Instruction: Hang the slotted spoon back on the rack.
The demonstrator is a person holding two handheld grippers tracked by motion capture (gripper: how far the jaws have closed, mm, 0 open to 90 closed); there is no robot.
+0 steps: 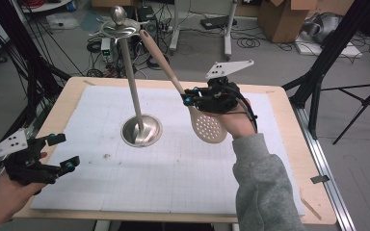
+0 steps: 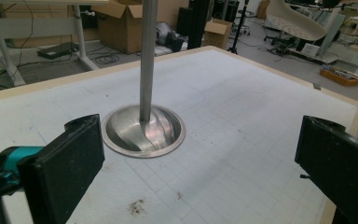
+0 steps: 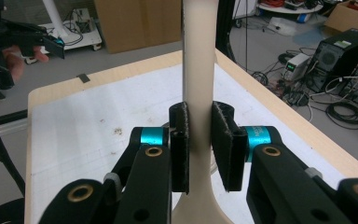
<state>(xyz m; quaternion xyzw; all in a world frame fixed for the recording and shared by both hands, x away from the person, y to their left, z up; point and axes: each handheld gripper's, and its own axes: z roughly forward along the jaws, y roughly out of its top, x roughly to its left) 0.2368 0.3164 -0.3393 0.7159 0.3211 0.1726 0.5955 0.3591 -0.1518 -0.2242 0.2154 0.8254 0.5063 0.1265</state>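
Left gripper (image 1: pixel 62 152) is held wide open, empty, at table's (image 1: pixel 289 159) left edge; tall silver metal utensil stand (image 1: pixel 135 98) is seen mid-table; beige perforated plastic skimmer spoon (image 1: pixel 207 126) is clamped by handle in right gripper (image 1: pixel 189 96), raised beside the stand

Blk grippers (image 1: pixel 189 96), teal knobs, grey sleeve (image 1: pixel 265 187)

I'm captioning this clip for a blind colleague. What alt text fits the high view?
The right claw grips the handle of a beige slotted spoon, holding it tilted above a white mat, its handle tip reaching toward the top of a metal utensil stand. The left claw hovers open and empty at the table's near left edge.
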